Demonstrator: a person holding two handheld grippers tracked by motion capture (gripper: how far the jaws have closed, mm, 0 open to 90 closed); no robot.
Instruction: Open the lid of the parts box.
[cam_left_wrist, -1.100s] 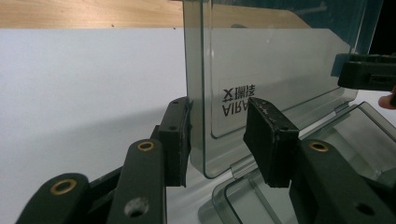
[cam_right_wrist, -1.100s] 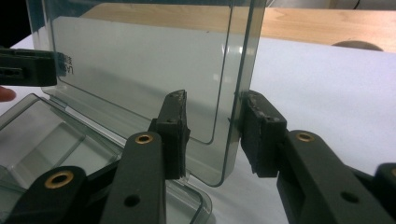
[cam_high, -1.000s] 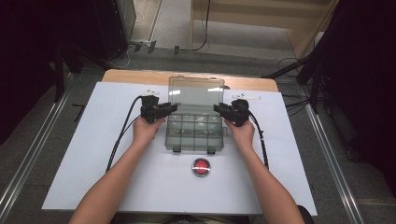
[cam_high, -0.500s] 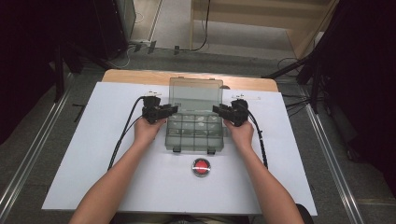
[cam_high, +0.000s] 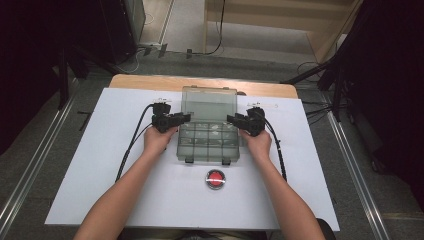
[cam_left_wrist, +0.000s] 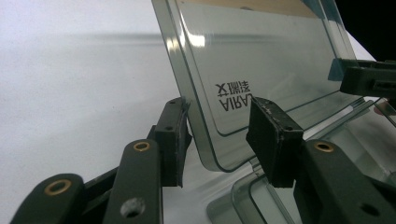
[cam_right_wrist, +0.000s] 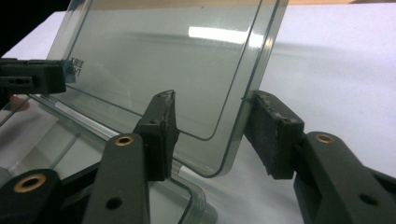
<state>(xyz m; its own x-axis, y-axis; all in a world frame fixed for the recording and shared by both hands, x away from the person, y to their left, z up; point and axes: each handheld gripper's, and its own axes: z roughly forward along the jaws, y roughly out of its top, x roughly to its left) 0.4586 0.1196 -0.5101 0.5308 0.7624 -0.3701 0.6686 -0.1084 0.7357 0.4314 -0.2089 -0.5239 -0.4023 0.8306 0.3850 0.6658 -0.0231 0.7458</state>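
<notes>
Two claws, left and right, have just been opening, loosely straddling the compartment box's raised lid; bare tabletop surrounds it.

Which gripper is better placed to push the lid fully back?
Left, by a little: its gripper has an outer pad touching the lid edge. The right gripper straddles its edge; both have just been opening.
</notes>
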